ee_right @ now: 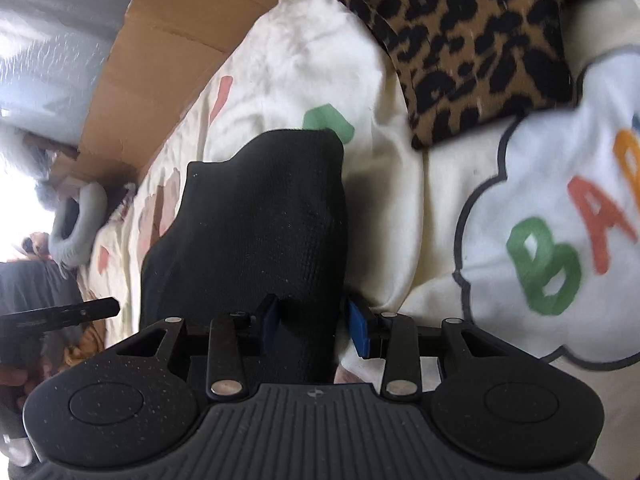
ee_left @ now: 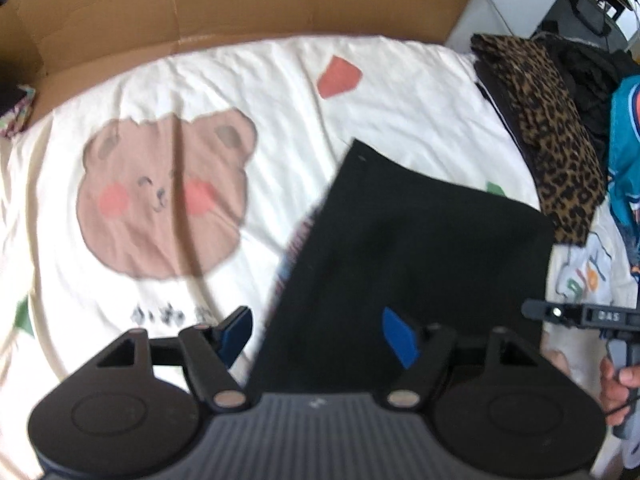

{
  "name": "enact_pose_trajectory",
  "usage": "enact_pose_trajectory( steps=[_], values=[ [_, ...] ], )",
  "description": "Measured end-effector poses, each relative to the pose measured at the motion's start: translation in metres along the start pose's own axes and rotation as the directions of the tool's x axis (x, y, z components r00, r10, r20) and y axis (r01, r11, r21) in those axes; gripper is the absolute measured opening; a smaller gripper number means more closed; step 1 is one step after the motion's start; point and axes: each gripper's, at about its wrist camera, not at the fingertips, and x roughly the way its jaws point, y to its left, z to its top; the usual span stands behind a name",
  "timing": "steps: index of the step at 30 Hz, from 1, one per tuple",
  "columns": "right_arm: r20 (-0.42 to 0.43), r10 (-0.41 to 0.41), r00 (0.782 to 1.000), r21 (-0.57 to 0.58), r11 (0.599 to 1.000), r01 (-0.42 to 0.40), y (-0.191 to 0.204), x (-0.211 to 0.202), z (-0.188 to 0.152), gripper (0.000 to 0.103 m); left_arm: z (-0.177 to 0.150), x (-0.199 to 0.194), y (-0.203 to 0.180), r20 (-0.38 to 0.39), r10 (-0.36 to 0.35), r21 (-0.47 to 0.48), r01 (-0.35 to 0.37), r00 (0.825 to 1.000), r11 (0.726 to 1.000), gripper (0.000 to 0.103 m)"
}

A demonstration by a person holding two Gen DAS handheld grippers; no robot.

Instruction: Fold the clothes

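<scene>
— Right, item one: what's on the bed?

— A cream cotton bedsheet printed with a brown bear face (ee_left: 160,196), with a flattened brown cardboard sheet (ee_left: 240,0) standing behind it. On the sheet lies a black knitted garment, folded flat (ee_left: 420,248), with a thin striped edge showing along its left side.

— The left gripper (ee_left: 320,336)?

— Pointing steeply down over the near edge of the black garment. Its blue-padded fingers (ee_left: 398,336) stand wide apart; one hangs over the black cloth, the other over the bare sheet. Nothing is pinched between them.

— And the right gripper (ee_right: 316,328)?

— Half closed, with a bunched fold of the black garment running up between its blue pads (ee_right: 358,330). The left pad seems to press into the cloth; the right one sits at its edge, though the blur makes contact there hard to confirm.

— Other stock?

— A leopard-print fabric piece, brown and black (ee_left: 552,140), at the sheet's right edge, just beyond the black garment. Beside it, a white garment with coloured block letters (ee_right: 560,248), and a teal printed garment (ee_left: 624,152) at the far right.
</scene>
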Motion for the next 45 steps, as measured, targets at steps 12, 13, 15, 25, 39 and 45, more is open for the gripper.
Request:
enact_pose_trajectory(
  steps=[12, 13, 15, 25, 39, 45],
  values=[
    [-0.047, 0.084, 0.995, 0.017, 0.996, -0.083, 0.002, -0.001, 0.003, 0.007, 0.006, 0.029, 0.042, 0.032, -0.170, -0.002, 0.170, 0.985, 0.985, 0.054],
    [-0.050, 0.085, 0.995, 0.021, 0.996, -0.085, 0.002, -0.001, 0.003, 0.009, 0.007, 0.033, 0.044, 0.033, -0.190, -0.010, 0.191, 0.981, 0.982, 0.054],
    [-0.056, 0.087, 0.995, 0.037, 0.996, -0.085, -0.001, 0.001, 0.003, 0.011, 0.010, 0.040, 0.048, 0.037, -0.231, -0.025, 0.232, 0.972, 0.972, 0.054],
    [-0.085, 0.132, 0.988, 0.118, 0.986, -0.122, -0.015, 0.022, -0.001, 0.011, 0.014, 0.078, 0.055, 0.000, -0.387, -0.087, 0.385, 0.922, 0.919, 0.053],
    [-0.063, 0.086, 0.994, 0.051, 0.995, -0.083, -0.001, -0.005, 0.032, 0.006, 0.005, 0.075, 0.057, 0.019, -0.493, -0.264, 0.480, 0.870, 0.836, 0.030],
    [-0.073, 0.077, 0.994, 0.057, 0.996, -0.073, -0.007, -0.005, 0.037, 0.009, 0.009, 0.080, 0.059, 0.021, -0.506, -0.261, 0.493, 0.862, 0.830, 0.057]
  ],
)
